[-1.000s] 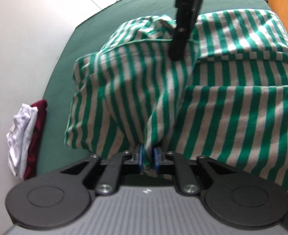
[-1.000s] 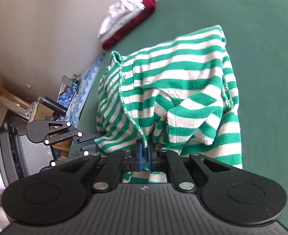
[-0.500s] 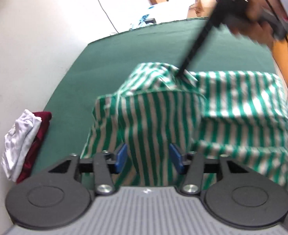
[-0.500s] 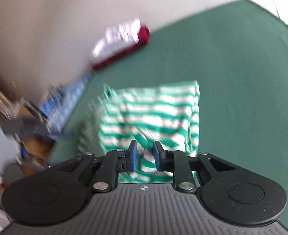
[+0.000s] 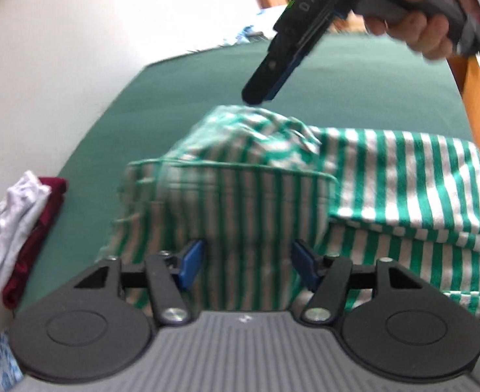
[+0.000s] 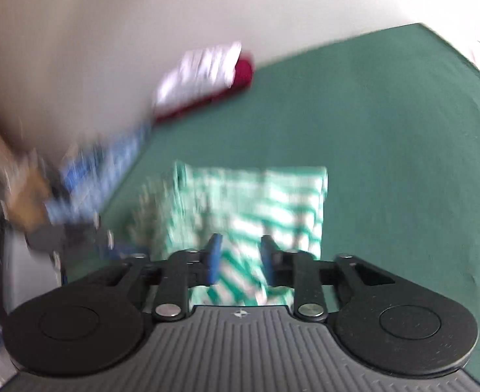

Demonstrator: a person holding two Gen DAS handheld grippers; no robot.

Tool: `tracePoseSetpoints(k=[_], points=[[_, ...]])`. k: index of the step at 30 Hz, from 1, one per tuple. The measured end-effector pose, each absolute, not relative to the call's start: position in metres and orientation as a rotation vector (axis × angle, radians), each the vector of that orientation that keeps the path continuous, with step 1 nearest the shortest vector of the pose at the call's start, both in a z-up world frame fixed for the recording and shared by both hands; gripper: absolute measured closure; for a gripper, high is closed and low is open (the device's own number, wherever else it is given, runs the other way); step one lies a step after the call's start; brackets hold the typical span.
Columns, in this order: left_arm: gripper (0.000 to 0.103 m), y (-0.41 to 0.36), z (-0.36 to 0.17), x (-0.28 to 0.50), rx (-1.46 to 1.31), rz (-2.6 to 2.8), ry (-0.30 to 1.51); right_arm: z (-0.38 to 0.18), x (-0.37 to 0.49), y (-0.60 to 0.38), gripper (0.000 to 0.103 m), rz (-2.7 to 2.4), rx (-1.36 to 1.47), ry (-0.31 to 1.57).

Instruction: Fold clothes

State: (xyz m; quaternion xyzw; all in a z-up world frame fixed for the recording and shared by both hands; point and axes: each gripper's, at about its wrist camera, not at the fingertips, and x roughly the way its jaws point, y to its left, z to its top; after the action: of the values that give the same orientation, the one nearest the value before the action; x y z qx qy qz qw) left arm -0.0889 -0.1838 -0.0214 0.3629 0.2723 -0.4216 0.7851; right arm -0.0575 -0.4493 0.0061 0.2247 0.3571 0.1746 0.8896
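Striped shirt point(image 5: 387, 176) folded on green table point(image 5: 354, 75), long axis across left view. Both grippers, left point(image 5: 246, 264) and right point(image 6: 239, 258), opening, gripping nothing.

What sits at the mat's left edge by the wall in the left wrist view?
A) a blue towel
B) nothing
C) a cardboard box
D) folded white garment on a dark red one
D: a white garment lies stacked on a dark red garment at the edge of the green mat.
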Motion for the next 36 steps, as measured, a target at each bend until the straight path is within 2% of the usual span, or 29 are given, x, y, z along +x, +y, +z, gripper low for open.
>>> tracePoseSetpoints(k=[5, 7, 9, 12, 16, 18, 21, 24, 28, 29, 30, 36], points=[[0.043, -0.165, 0.0, -0.038, 0.593, -0.801, 0.604, 0.002, -0.027, -0.437, 0.067, 0.28, 0.46, 0.701], [0.05, -0.168, -0.01, -0.017, 0.533, -0.757, 0.631, -0.009, -0.013, -0.426, 0.068, 0.272, 0.459, 0.704], [0.048, -0.172, -0.023, -0.001, 0.489, -0.717, 0.658, -0.019, -0.001, -0.416, 0.068, 0.251, 0.45, 0.703], [0.048, -0.167, -0.046, 0.001, 0.45, -0.674, 0.683, -0.03, 0.01, -0.404, 0.074, 0.199, 0.322, 0.68], [0.05, -0.158, -0.048, -0.023, 0.41, -0.666, 0.683, -0.033, -0.001, -0.402, 0.07, 0.21, 0.153, 0.653], [0.05, -0.159, -0.042, -0.031, 0.461, -0.683, 0.669, -0.026, -0.006, -0.404, 0.07, 0.212, 0.159, 0.636], [0.047, -0.161, -0.028, -0.04, 0.532, -0.717, 0.634, -0.007, -0.012, -0.407, 0.071, 0.218, 0.235, 0.608], [0.03, -0.155, -0.008, -0.04, 0.489, -0.749, 0.58, 0.014, -0.017, -0.397, 0.071, 0.401, 0.349, 0.583], [0.032, -0.155, -0.002, -0.026, 0.477, -0.744, 0.567, 0.001, -0.003, -0.371, 0.07, 0.503, 0.419, 0.665], [0.032, -0.155, -0.003, -0.022, 0.474, -0.743, 0.579, -0.004, 0.0, -0.371, 0.078, 0.507, 0.443, 0.686], [0.032, -0.155, -0.005, -0.021, 0.478, -0.746, 0.586, -0.009, 0.002, -0.371, 0.1, 0.51, 0.468, 0.707], [0.031, -0.162, -0.006, -0.021, 0.482, -0.818, 0.6, -0.024, -0.026, -0.389, 0.1, 0.485, 0.523, 0.802]])
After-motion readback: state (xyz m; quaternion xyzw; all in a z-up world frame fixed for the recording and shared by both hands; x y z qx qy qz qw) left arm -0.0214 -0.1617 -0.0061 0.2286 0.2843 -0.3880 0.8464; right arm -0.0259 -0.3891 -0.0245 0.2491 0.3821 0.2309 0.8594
